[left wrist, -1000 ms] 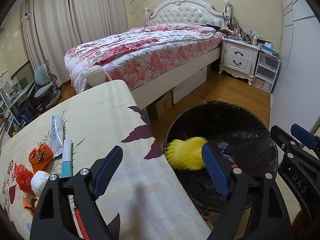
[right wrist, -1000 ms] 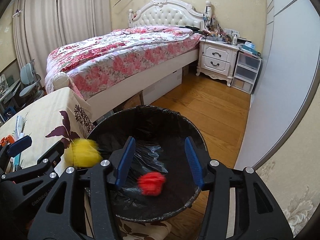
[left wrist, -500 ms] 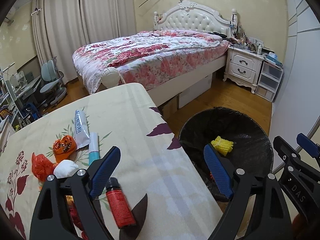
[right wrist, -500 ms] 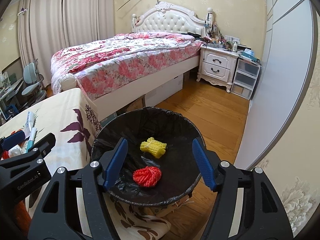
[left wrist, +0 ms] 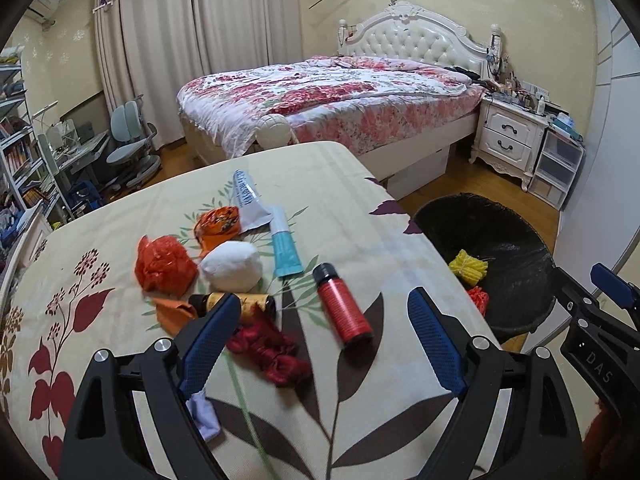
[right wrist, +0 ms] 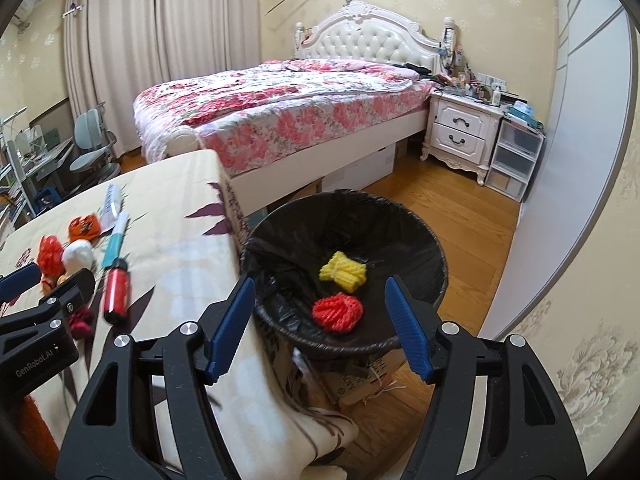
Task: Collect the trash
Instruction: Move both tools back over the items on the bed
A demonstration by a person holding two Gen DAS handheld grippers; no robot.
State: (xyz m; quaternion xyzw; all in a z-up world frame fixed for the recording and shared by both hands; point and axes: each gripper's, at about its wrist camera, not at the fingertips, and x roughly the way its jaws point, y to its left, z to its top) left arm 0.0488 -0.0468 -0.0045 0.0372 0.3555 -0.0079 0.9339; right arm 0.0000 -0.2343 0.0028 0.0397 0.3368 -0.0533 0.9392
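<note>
The left gripper (left wrist: 320,344), black with blue fingers, stands wide open at the bottom of the left wrist view and holds nothing. Between its fingers lie a red cylindrical bottle with a black cap (left wrist: 343,304) and a dark red crumpled net (left wrist: 269,351), both on the cream tablecloth with a leaf and flower pattern (left wrist: 352,208). Just behind the left finger (left wrist: 208,344) lies a small yellow bottle with a black cap (left wrist: 236,304), and beside it an orange scrap (left wrist: 174,313). Higher in the middle of the frame are a white round ball of paper (left wrist: 232,266), an orange-red mesh ball (left wrist: 164,266), an orange printed wrapper (left wrist: 218,225), a turquoise and white tube (left wrist: 283,246) and a grey-white tube with blue print (left wrist: 249,200).

The right gripper (right wrist: 320,324), of the same kind, is also wide open and empty at the bottom of the right wrist view, above the edge of the table. Between its fingers, in the centre of the frame, stands a round bin lined with a black plastic bag (right wrist: 400,224). Inside it lie a yellow foam net (right wrist: 344,272) and a red foam net (right wrist: 338,313), close to each other. In the upper middle is a bed with a pink floral cover (right wrist: 288,116), and to the right of it a white nightstand (right wrist: 460,136).
</note>
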